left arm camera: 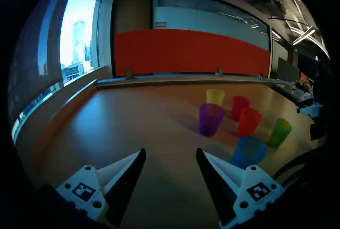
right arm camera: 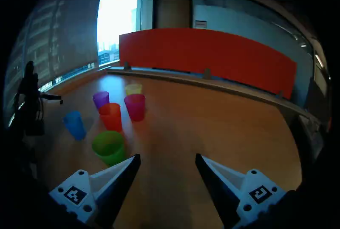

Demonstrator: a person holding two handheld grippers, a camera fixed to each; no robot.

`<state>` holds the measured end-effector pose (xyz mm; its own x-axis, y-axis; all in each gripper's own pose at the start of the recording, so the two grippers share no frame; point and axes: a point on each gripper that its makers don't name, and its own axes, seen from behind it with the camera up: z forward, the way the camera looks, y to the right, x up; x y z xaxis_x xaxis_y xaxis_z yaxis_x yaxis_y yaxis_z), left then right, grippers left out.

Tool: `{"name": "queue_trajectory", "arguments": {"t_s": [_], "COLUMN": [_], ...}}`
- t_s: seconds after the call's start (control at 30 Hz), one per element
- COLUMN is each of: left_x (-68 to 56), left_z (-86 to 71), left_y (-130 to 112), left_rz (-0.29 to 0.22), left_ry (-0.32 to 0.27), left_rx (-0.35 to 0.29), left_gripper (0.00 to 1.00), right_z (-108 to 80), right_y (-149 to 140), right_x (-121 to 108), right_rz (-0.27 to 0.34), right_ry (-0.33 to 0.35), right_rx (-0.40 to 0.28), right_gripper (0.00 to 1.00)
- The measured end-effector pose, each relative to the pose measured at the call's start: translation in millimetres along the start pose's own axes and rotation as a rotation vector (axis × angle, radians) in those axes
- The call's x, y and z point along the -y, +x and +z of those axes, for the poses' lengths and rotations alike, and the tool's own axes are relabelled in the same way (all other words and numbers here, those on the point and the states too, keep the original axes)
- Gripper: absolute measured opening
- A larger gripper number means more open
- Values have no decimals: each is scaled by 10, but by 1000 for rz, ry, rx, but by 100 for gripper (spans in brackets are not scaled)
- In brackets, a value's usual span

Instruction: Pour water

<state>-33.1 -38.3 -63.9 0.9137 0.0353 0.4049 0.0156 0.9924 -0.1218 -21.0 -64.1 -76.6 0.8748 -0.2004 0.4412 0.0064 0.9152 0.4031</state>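
A: Jaws?
B: Left gripper [left arm camera: 170, 151] and right gripper [right arm camera: 167, 156] both spread open, holding nothing.
A: Cups?
B: Six upright, clustered on the tabletop [left arm camera: 140, 118]. Blue cup [left arm camera: 248, 150] is near the left gripper, green cup [right arm camera: 109, 146] near the right gripper. Purple cup [left arm camera: 211, 119], red cup [left arm camera: 248, 121] and pink cup [left arm camera: 239, 108] sit mid-cluster, yellow cup [left arm camera: 215, 96] farthest.
A: Water?
B: Can't tell in any.

We are finding open desk [right arm camera: 221, 118] ahead of the right tongs [right arm camera: 168, 156]. Cups [right arm camera: 111, 116] are crowding just left, the green cup [right arm camera: 109, 146] nearest.
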Motion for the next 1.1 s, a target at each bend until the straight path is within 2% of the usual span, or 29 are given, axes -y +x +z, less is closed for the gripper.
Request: {"name": "queue_trajectory", "arguments": {"t_s": [0.3,0.63,0.7,0.9,1.1], "left_x": [90,-12,-33,5,1], "left_z": [60,147,153,187,201], "left_y": [81,193,240,346,472], "left_rz": [-24,-65,-70,-80,-90], "left_ry": [59,46,42,67,76], "left_rx": [-31,-85,-103,-154,-207], "left_gripper": [87,87,87,87,87], "right_z": [97,101,95,47,-8], "right_y": [70,283,311,441,545], "right_x": [-109,-300,-330,-467,-484], "right_rz": [60,135,144,159,156], "right_ry": [-63,-152,-165,-223,-253], "right_rx": [-57,-183,-206,-280,-357], "right_gripper": [100,100,100,100,99]}}
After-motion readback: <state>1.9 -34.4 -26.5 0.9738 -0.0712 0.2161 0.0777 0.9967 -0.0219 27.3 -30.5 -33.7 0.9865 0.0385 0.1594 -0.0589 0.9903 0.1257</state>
